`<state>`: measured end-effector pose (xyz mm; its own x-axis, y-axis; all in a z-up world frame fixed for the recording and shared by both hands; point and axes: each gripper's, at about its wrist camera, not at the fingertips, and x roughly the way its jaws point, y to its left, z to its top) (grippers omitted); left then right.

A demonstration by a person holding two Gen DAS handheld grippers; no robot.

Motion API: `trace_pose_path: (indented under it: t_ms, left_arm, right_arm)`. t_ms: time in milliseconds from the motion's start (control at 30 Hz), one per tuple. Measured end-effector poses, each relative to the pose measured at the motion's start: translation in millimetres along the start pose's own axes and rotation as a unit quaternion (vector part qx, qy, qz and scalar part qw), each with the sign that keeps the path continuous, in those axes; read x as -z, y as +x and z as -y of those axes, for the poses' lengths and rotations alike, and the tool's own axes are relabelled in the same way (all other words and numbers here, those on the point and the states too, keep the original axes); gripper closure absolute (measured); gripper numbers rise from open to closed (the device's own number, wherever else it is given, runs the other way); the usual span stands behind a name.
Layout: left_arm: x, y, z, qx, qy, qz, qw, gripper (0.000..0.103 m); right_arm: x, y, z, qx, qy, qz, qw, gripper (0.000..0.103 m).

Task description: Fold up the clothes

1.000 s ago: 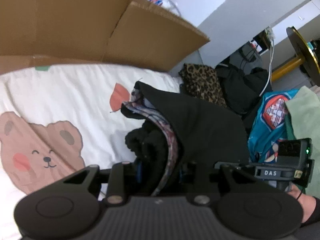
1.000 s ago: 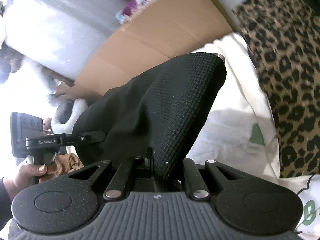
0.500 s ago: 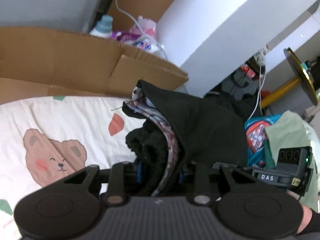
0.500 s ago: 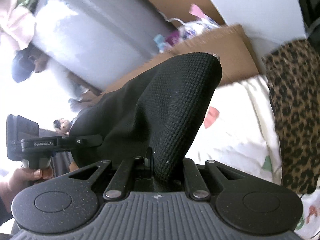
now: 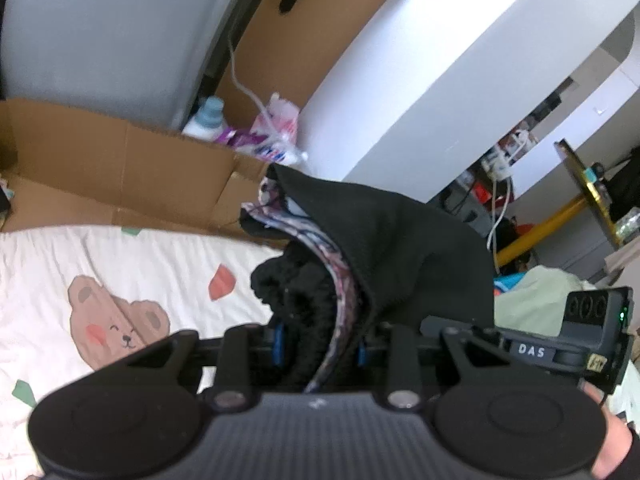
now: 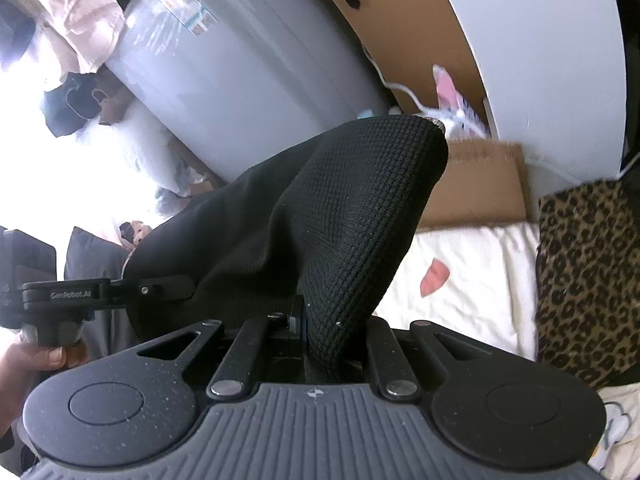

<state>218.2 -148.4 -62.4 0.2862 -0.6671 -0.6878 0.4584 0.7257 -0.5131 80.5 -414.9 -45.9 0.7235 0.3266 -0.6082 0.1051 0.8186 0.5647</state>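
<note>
**Black garment hanging between two grippers, above the bed**

Left gripper (image 5: 320,344) is clamping a thick bunch of the black garment (image 5: 400,248); blue pads are showing on either side of the bunch, pressing into it. In this bunch the cloth is looking layered: a fuzzy, nubbly black fold on the left, a thin band of pale patterned lining in pink, white and dark lines running through the middle, and a smooth black panel draping off to the right. The top of the bunch is peaking up in front of the cardboard (image 5: 120,168).

Right gripper (image 6: 320,332) is pinching a thinner fold of the same garment (image 6: 340,216), jaws nearly together on it. Here the fabric is reading as a fine waffle-like knit, matte black, rising into a rounded hump and sloping away leftward toward the other gripper.

The garment is hanging clear of the white bedsheet (image 5: 120,264), which is carrying a brown bear print (image 5: 116,320) and small coral and green shapes. A leopard-print cloth (image 6: 584,280) is lying at the sheet's right edge, apart from the garment. A hand (image 6: 32,360) is gripping the left tool's handle at the right view's left edge.
</note>
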Motion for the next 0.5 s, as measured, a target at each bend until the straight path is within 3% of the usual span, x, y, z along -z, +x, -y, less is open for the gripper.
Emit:
trace_pose_path:
  t_ms: [500]
  left_arm:
    - [-7.7,-52.8,70.8,0.018,0.009,0.055,0.9983,0.070]
  right_arm:
    - [-39.3,-84.7,-48.8,0.024,-0.023,0.050,0.998,0.096]
